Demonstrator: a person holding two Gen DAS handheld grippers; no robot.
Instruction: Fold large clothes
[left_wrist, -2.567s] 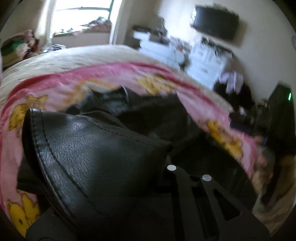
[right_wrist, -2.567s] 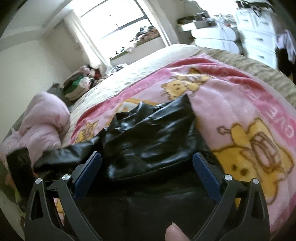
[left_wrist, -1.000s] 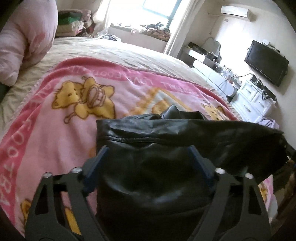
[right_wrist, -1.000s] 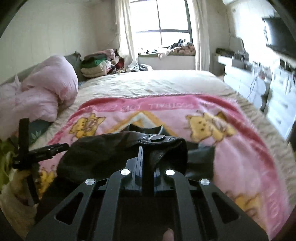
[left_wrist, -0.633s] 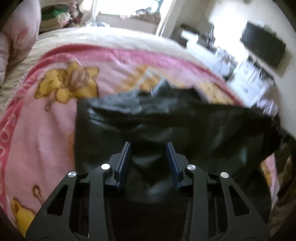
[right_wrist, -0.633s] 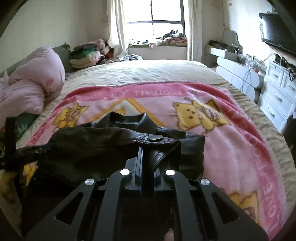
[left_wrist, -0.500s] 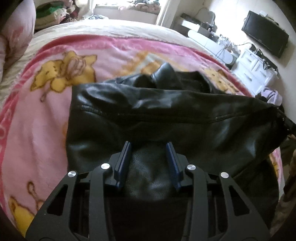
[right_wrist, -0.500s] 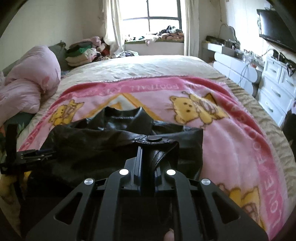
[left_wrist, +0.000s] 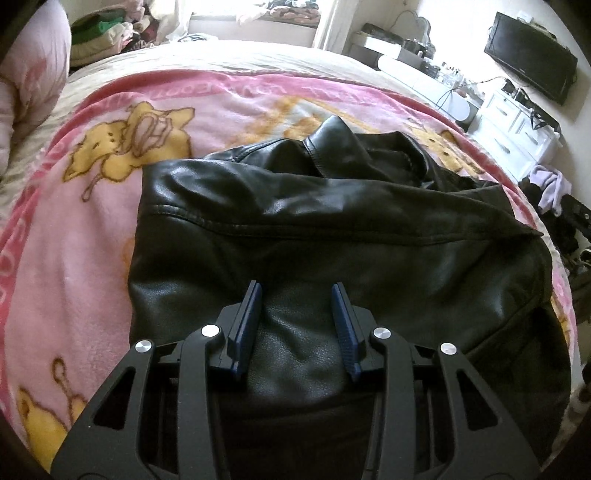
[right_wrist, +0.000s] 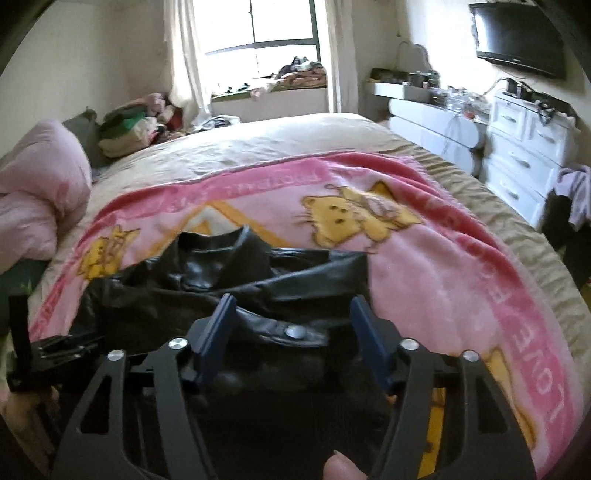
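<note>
I had laid the jacket folded on the blanket. My right gripper had just been opening, releasing the snap tab; my left gripper pinched a fold to steady it.

Probably a home bedroom: bed, dresser, wall television.

Bedroom, daylit. Window in far wall, bright, with pale curtains; cluttered sill beneath. Cream walls. Bed with beige cover, pink cartoon blanket across it. Pink duvet bunched at left. Folded clothes pile near headboard corner. White dresser along right wall; black television mounted above.
</note>
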